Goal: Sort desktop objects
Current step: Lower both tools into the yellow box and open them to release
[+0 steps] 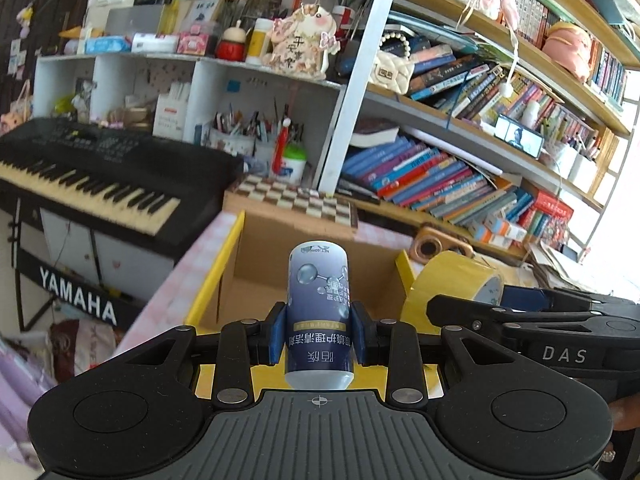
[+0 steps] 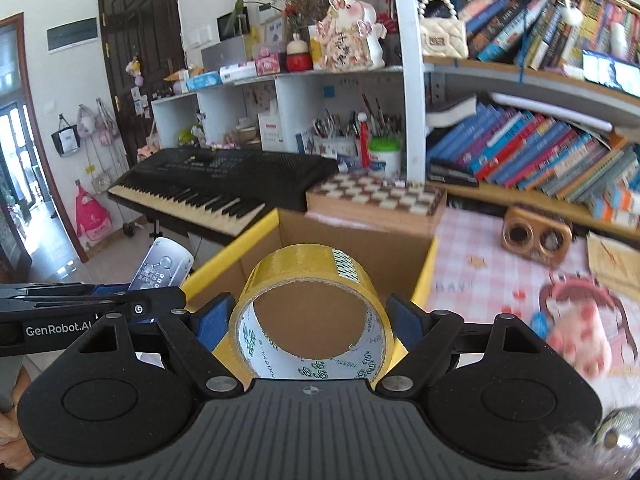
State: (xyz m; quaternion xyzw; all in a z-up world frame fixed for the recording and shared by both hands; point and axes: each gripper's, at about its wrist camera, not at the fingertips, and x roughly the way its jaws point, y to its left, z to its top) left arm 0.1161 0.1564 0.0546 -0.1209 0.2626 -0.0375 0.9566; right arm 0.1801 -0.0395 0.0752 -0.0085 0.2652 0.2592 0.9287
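Note:
My left gripper [image 1: 319,334] is shut on a blue and white bottle [image 1: 319,312] with Chinese print, held above the open cardboard box [image 1: 256,256] with yellow rims. My right gripper [image 2: 310,320] is shut on a roll of yellow tape [image 2: 312,280], held over the same box [image 2: 360,256]. In the left wrist view the tape [image 1: 448,280] and the right gripper's arm show to the right. In the right wrist view the bottle [image 2: 162,266] and the left gripper's arm show at the left.
A chessboard box [image 2: 376,196] stands behind the cardboard box. A black keyboard [image 2: 224,176] is to the left. A wooden speaker [image 2: 536,238] and a pink toy [image 2: 576,328] lie on the pink checked tablecloth [image 2: 480,272] at right. Bookshelves rise behind.

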